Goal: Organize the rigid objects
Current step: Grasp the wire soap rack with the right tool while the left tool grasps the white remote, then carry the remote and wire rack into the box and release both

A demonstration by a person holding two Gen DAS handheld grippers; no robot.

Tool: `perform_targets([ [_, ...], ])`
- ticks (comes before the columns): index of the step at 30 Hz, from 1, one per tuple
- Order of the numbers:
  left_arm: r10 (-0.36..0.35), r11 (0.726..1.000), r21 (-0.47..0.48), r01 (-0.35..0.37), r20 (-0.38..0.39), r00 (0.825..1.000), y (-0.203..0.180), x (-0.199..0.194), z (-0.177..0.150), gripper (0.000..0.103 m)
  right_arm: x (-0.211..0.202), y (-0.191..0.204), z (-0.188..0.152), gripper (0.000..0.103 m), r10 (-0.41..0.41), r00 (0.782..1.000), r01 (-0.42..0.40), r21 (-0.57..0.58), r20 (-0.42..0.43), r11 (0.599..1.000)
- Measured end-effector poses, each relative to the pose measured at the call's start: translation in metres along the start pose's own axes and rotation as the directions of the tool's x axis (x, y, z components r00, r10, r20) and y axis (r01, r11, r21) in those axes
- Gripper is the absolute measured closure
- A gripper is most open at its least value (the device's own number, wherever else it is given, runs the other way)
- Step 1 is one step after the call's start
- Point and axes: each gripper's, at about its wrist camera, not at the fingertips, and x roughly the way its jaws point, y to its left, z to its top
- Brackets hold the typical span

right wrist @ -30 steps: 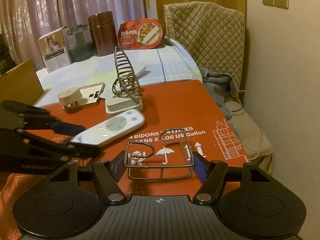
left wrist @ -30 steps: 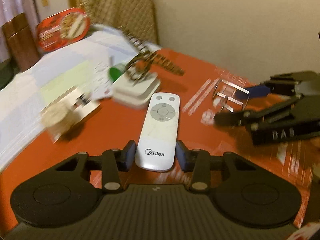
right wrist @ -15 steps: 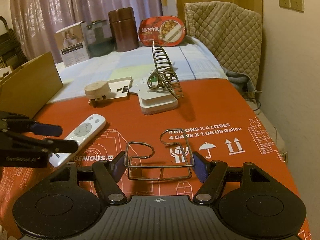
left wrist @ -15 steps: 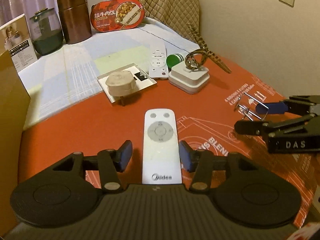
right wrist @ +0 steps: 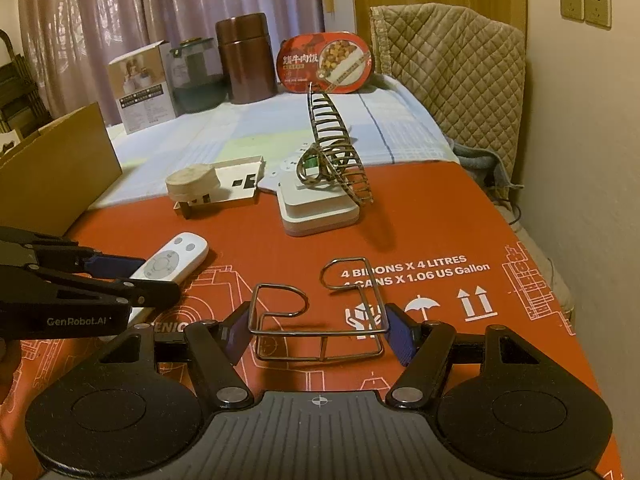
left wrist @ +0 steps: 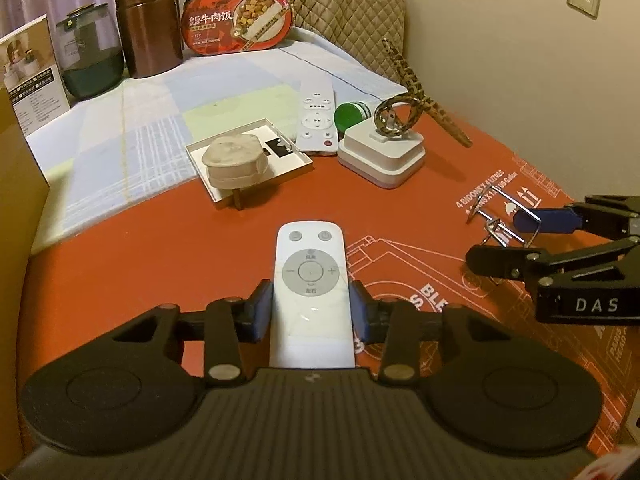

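My left gripper point(left wrist: 311, 312) is shut on a white Midea remote point(left wrist: 310, 280), its blue pads pressed on both long sides, just above the red sheet point(left wrist: 160, 248). The remote also shows in the right wrist view point(right wrist: 170, 262), with the left gripper point(right wrist: 136, 280) on it. My right gripper point(right wrist: 318, 332) is shut on a wire double hook point(right wrist: 320, 312), pads against its outer wires. In the left wrist view the right gripper point(left wrist: 516, 236) and the wire hook point(left wrist: 496, 220) are at the right.
Further back: a white box point(left wrist: 382, 156) with a spiral metal clip point(right wrist: 336, 156), a second remote point(left wrist: 317, 118), a green cap point(left wrist: 348, 117), a tray point(left wrist: 280, 162) with a round wooden piece point(left wrist: 234, 160). Jars point(left wrist: 148, 24), a food box point(left wrist: 236, 20), a cardboard wall point(right wrist: 52, 176).
The left gripper has swung with the remote and closed in on it; the remote now sits deeper between the pads. The right gripper has kept its hold on the wire hook.
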Motion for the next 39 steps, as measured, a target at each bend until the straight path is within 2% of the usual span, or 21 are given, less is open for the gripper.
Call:
perform_targets([
  [5, 0.007, 1.000, -0.005, -0.007, 0.012, 1.000, 0.002, -0.013, 0.002, 0.068, -0.007, 0.000, 0.005, 0.038, -0.004, 1.000, 0.004, 0.003, 0.007, 1.000],
  [11, 0.021, 0.999, -0.029, -0.019, 0.066, 0.998, 0.007, -0.042, 0.019, 0.068, -0.024, 0.008, 0.016, 0.038, 0.007, 0.999, -0.007, -0.014, 0.039, 1.000],
  [17, 0.060, 0.996, -0.075, -0.051, 0.120, 0.991, 0.020, -0.091, 0.036, 0.068, -0.048, 0.028, 0.040, 0.038, 0.046, 0.995, -0.043, -0.040, 0.083, 0.998],
  [23, 0.125, 0.987, -0.121, -0.106, 0.160, 0.979, 0.050, -0.150, 0.047, 0.068, -0.076, 0.067, 0.077, 0.038, 0.132, 0.984, -0.123, -0.079, 0.118, 0.989],
  [28, 0.195, 0.974, -0.153, -0.169, 0.174, 0.965, 0.092, -0.203, 0.044, 0.068, -0.095, 0.113, 0.111, 0.038, 0.248, 0.960, -0.234, -0.111, 0.128, 0.966],
  [31, 0.262, 0.957, -0.169, -0.235, 0.169, 0.950, 0.121, -0.230, 0.037, 0.068, -0.099, 0.147, 0.128, 0.038, 0.321, 0.939, -0.306, -0.130, 0.120, 0.943],
  [35, 0.343, 0.928, -0.198, -0.314, 0.134, 0.930, 0.162, -0.256, 0.021, 0.068, -0.095, 0.198, 0.140, 0.038, 0.396, 0.911, -0.373, -0.181, 0.111, 0.910],
  [39, 0.386, 0.906, -0.222, -0.360, 0.087, 0.918, 0.198, -0.269, -0.001, 0.068, -0.078, 0.249, 0.141, 0.038, 0.462, 0.883, -0.439, -0.200, 0.086, 0.876],
])
